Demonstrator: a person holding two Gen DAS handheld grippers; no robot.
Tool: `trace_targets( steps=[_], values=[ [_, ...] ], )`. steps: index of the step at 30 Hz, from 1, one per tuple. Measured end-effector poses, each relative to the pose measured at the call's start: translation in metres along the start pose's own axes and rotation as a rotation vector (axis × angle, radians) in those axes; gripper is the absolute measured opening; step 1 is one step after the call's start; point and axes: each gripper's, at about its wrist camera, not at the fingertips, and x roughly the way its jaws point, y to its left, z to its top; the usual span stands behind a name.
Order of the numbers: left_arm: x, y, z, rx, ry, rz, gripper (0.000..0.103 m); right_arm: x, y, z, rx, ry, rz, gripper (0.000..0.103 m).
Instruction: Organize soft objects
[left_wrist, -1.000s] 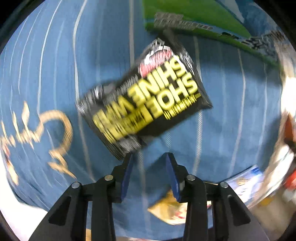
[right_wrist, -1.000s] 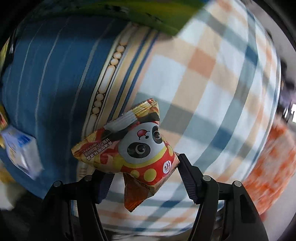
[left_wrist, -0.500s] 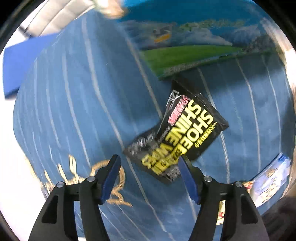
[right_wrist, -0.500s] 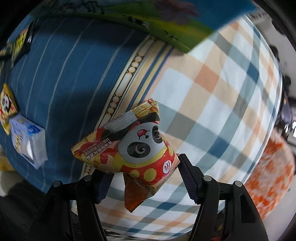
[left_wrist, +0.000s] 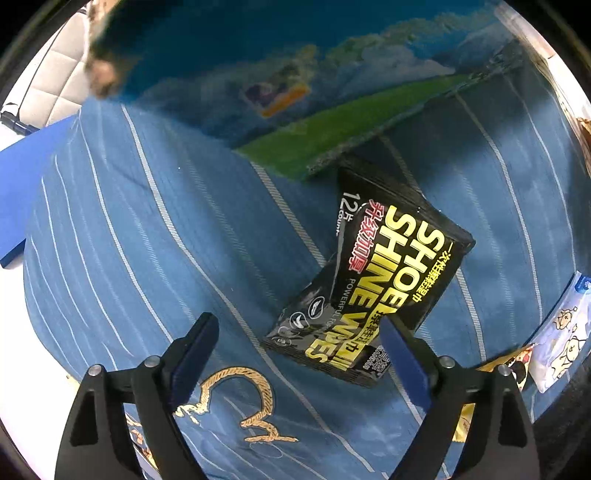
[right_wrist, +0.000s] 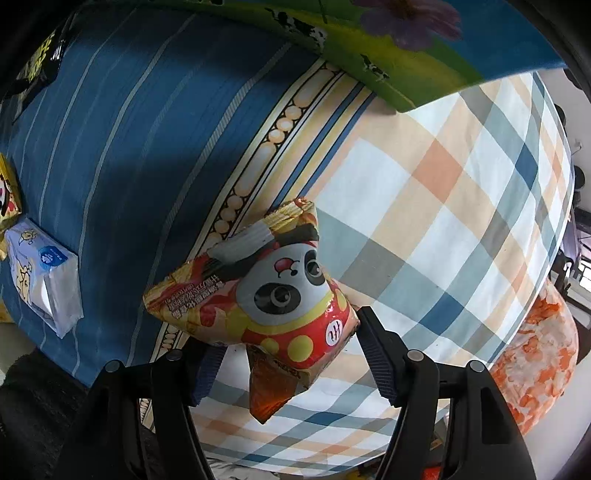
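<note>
Blue striped bedding (left_wrist: 155, 236) under both views: my left gripper (left_wrist: 299, 350) is spread open, shoe-wipes pack (left_wrist: 373, 288) lying lower-center, my right gripper (right_wrist: 288, 343) pinches the puffy panda snack bag (right_wrist: 258, 295) mid-frame, which could squirt out sideways.

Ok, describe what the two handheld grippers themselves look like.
Both the left gripper and the right gripper look alike: matte black angular two-finger frames with triangular cut-outs, silver round pivot pins, and dark blue ribbed pads lining the inner finger faces. No cables, sleeves or markings show.
</note>
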Motion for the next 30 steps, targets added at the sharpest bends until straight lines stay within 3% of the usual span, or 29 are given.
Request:
trace_targets(
  steps=[3, 5, 10, 14, 22, 25, 27, 30],
  values=[
    [-0.007, 0.016, 0.000, 0.009, -0.021, -0.023, 0.095, 0.007, -0.013, -0.007, 0.029, 0.010, 0.073, 0.092],
    [-0.015, 0.012, -0.002, 0.022, -0.026, -0.004, 0.098, 0.016, -0.019, -0.007, 0.048, 0.036, 0.129, 0.093],
    [-0.030, 0.000, 0.000, 0.041, -0.056, 0.079, 0.099, 0.015, -0.021, -0.006, 0.040, 0.028, 0.121, 0.093],
    [-0.030, 0.011, -0.005, -0.028, -0.041, -0.030, 0.099, 0.001, -0.024, -0.007, 0.043, -0.008, 0.135, 0.092],
    [-0.038, 0.017, 0.004, -0.024, -0.067, -0.095, 0.098, 0.008, -0.040, -0.006, 0.079, -0.008, 0.150, 0.093],
    [-0.046, 0.013, 0.003, -0.025, -0.076, -0.140, 0.083, 0.005, -0.041, -0.006, 0.071, -0.012, 0.161, 0.093],
    [-0.049, 0.011, -0.001, -0.042, -0.067, -0.173, 0.060, 0.003, -0.041, -0.007, 0.067, -0.016, 0.161, 0.093],
    [-0.050, -0.002, -0.007, -0.073, -0.015, -0.149, 0.057, -0.003, -0.043, -0.007, 0.069, -0.027, 0.171, 0.093]
  ],
)
